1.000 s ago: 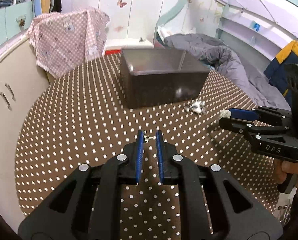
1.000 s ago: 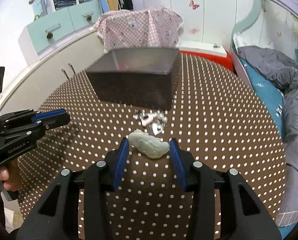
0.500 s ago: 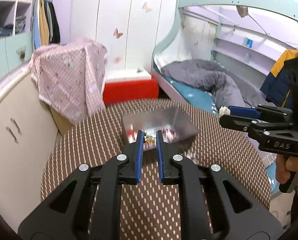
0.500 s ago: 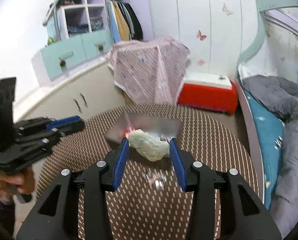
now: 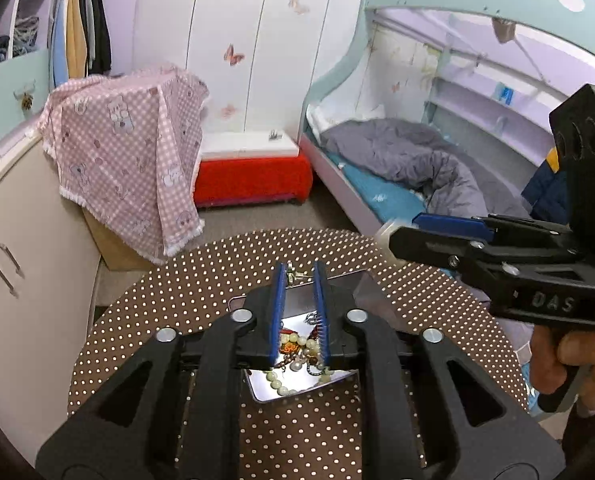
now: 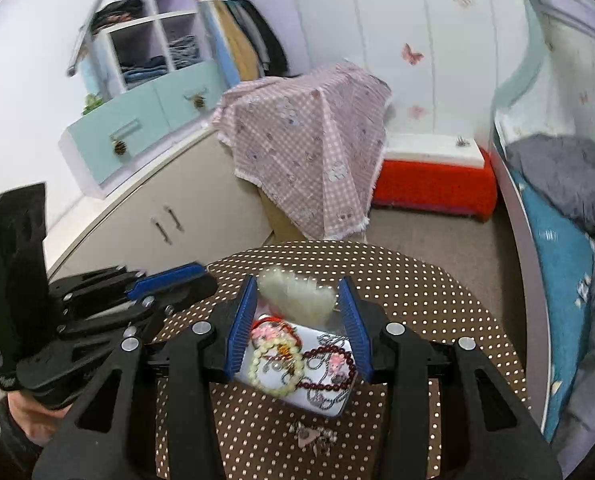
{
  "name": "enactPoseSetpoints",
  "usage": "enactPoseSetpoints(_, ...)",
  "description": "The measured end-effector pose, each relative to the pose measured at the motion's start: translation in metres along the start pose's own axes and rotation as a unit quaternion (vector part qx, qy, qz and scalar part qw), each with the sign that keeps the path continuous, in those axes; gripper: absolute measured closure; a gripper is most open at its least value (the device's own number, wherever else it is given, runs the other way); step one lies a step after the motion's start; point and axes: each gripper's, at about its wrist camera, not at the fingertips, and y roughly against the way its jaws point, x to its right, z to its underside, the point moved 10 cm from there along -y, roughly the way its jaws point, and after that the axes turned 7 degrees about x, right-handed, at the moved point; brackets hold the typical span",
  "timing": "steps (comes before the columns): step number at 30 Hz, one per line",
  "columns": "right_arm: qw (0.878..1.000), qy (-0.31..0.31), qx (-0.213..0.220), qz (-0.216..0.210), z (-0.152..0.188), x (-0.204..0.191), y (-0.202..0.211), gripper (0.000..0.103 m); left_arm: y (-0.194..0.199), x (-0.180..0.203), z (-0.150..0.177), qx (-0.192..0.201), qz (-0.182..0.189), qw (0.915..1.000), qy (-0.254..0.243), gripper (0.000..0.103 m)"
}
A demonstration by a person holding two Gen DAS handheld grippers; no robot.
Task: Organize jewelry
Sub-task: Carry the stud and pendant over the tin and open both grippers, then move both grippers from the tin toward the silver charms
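Above the box (image 6: 329, 400) we were spreading both tools, left tool (image 5: 300, 276) around a small trinket (image 5: 295, 276), right tool (image 6: 297, 292) around a blurred, seemingly loose pale bracelet (image 6: 297, 294).

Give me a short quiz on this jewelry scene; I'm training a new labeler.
1. True or false: the box is empty.
2. What sits between the fingers of the right gripper? A) a pale lumpy piece B) a red cord C) nothing
3. Where does jewelry lie outside the box?
Key: 1 false; beads and chains lie in it. 2 A; the jaws are opening, with the piece between them. 3 A small pile on the dotted table, on the box's near side.
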Motion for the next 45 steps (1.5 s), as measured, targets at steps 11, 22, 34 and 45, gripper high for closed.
enactPoseSetpoints(11, 0.994, -0.097, 0.052, 0.023, -0.008, 0.039, 0.030, 0.008, 0.033, -0.028, -0.010, 0.058, -0.064, 0.9959, 0.025, 0.010)
enactPoseSetpoints(22, 0.990, -0.064, 0.112, 0.060, -0.027, 0.024, 0.102, 0.008, 0.084, -0.029, -0.018, 0.110, -0.081, 0.9902, 0.027, 0.007)
enactPoseSetpoints(34, 0.981, -0.090, 0.146, 0.086, 0.027, 0.045, 0.130, 0.008, 0.112, -0.029, 0.016, 0.120, -0.101, 0.9870, 0.035, 0.006)
enactPoseSetpoints(45, 0.991, -0.027, 0.057, 0.117, 0.089, 0.037, 0.102, 0.008, 0.107, -0.014, 0.060, 0.093, -0.085, 0.9917, 0.026, 0.006)
